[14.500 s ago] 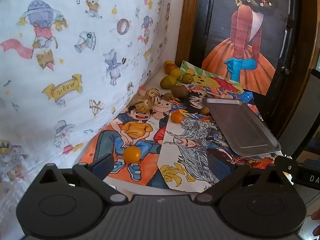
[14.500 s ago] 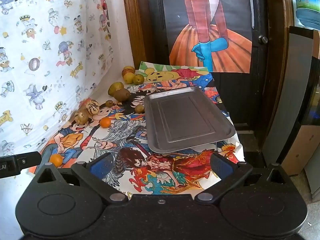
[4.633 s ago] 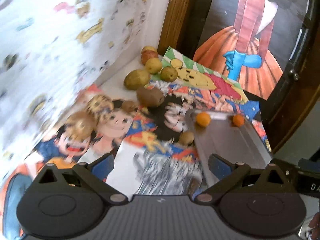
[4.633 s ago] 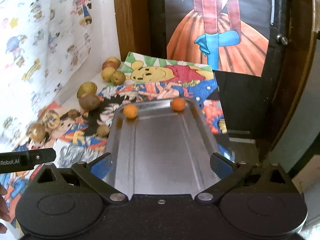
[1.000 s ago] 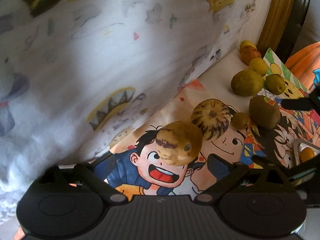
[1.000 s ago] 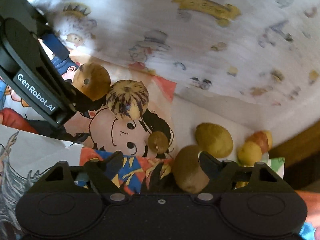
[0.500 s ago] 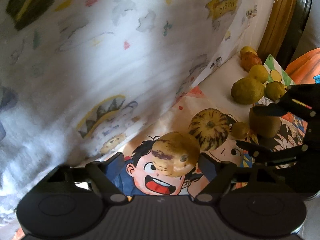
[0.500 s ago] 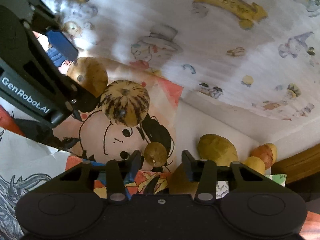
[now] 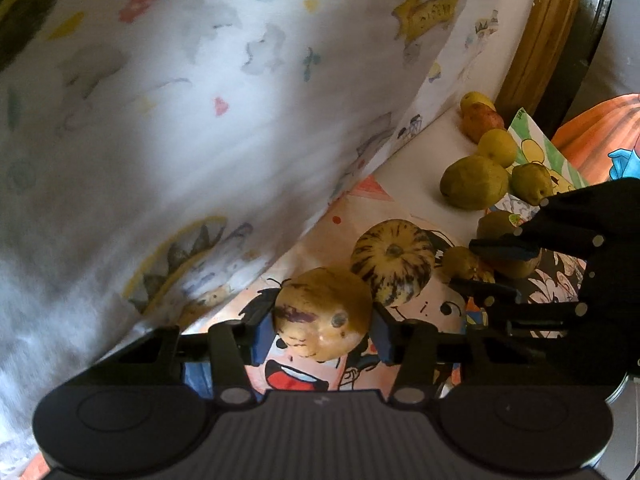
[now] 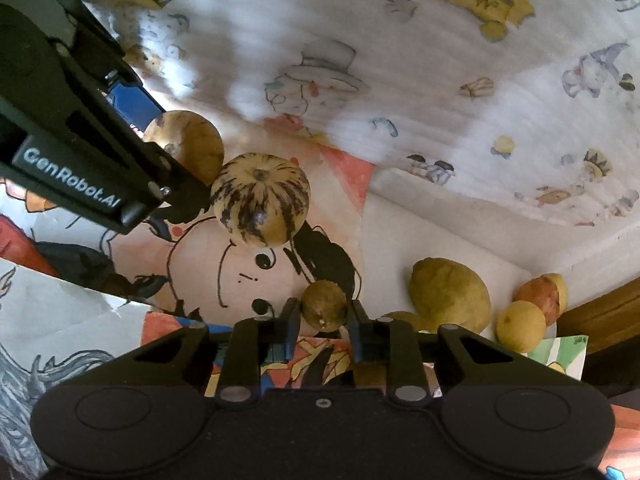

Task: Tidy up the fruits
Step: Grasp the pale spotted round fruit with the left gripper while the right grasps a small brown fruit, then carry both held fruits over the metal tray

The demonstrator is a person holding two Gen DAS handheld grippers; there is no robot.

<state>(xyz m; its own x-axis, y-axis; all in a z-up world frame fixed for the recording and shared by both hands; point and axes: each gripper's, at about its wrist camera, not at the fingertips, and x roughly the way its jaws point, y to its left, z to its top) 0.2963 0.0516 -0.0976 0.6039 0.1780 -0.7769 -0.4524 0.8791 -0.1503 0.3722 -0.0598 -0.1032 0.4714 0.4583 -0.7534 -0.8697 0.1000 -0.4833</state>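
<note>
In the left wrist view my left gripper (image 9: 320, 336) has its jaws closing, and both blue pads (image 9: 261, 336) touch a tan round fruit with purple marks (image 9: 322, 326) on the cartoon poster. A striped yellow fruit (image 9: 394, 266) (image 10: 260, 200) lies just beyond it. My right gripper (image 10: 323, 326) is shut on a small brown-green fruit (image 10: 324, 306). From the left wrist camera that gripper (image 9: 474, 268) reaches in from the right, around the same small fruit (image 9: 460, 262). In the right wrist view the tan fruit (image 10: 188, 148) sits between the left gripper's fingers.
Several loose fruits lie near the wall: a large green-yellow one (image 9: 474, 182) (image 10: 450, 296), a yellow one (image 9: 497, 147), a reddish one (image 9: 482, 120), and a brown kiwi (image 9: 500, 226) partly behind the right gripper. A printed white cloth (image 9: 200, 100) hangs close on the left, beside a wooden door frame (image 9: 536, 32).
Both grippers' jaws have drawn in, the left onto the tan fruit and the right onto the small fruit. The right gripper shifted from the kiwi to the small fruit.
</note>
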